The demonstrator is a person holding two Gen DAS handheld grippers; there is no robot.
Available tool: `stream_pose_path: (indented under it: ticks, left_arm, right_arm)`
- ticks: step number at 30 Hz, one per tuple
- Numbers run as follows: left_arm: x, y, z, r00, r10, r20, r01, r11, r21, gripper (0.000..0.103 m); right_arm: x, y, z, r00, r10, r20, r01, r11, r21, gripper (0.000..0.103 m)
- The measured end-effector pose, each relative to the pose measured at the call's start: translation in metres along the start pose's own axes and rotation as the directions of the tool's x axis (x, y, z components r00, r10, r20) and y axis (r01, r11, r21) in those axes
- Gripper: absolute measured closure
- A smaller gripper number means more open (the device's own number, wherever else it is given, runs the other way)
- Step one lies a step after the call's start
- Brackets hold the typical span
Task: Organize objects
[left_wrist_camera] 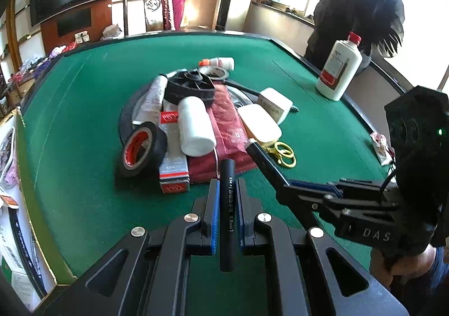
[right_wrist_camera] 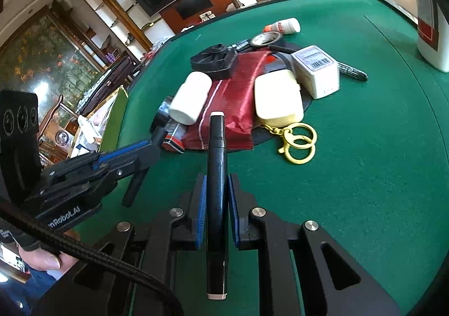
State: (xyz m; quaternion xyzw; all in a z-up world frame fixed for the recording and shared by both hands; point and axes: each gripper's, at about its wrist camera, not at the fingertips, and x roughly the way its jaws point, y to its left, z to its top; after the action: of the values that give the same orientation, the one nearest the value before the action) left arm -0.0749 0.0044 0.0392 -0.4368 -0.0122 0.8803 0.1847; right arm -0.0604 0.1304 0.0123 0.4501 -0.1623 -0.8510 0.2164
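- Left tool (left_wrist_camera: 227, 189): blue pads clamped narrow on a slim black tube (left_wrist_camera: 226, 215) with white print, held lengthwise above the green tabletop (left_wrist_camera: 84, 119).
- Right tool (right_wrist_camera: 217, 189): closed narrow on a black marker (right_wrist_camera: 216, 189) with pale end caps, also clear of the felt.
- Pile at tabletop centre, just beyond both tools: red foil pouch (left_wrist_camera: 227, 131), white pill bottle (left_wrist_camera: 195, 125), black tape roll (left_wrist_camera: 143, 147), cream case (right_wrist_camera: 277, 97) with gold key rings (right_wrist_camera: 299, 142), white barcoded box (right_wrist_camera: 315, 70).
- Tall white bottle, red cap (left_wrist_camera: 339, 66), upright near the far right edge, well apart.
- Person in dark jacket (left_wrist_camera: 362, 7) beyond the tabletop by the window.
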Motion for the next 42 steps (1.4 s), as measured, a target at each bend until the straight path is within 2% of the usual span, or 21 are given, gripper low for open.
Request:
stream_pose_path:
  ticks: [10, 18, 32, 36, 42]
  left_arm:
    - [0.005, -0.001, -0.004, 0.999, -0.032, -0.029, 0.032, 0.999, -0.01, 0.095]
    - [0.003, -0.002, -0.004, 0.999, -0.024, -0.022, 0.024, 1.0, -0.009, 0.095]
    - [-0.03, 0.002, 0.005, 0.997, -0.014, 0.08, 0.016, 1.0, -0.017, 0.095]
    - [-0.039, 0.005, 0.008, 0.994, -0.014, 0.107, 0.017, 1.0, -0.024, 0.095]
    - [-0.055, 0.019, 0.012, 0.988, -0.009, 0.156, 0.019, 0.998, -0.061, 0.095]
  right_arm:
    - [-0.003, -0.005, -0.001, 1.0, 0.008, -0.003, -0.008, 1.0, 0.008, 0.091]
    - [-0.004, -0.001, -0.002, 1.0, 0.017, 0.0, -0.017, 1.0, 0.005, 0.091]
    - [-0.007, 0.009, -0.002, 0.999, 0.044, 0.011, -0.044, 0.999, -0.001, 0.091]
    - [-0.007, 0.018, -0.003, 0.999, 0.036, 0.028, -0.036, 0.999, -0.004, 0.091]
    - [0.001, 0.043, -0.003, 0.996, 0.07, 0.049, -0.071, 0.998, 0.003, 0.09]
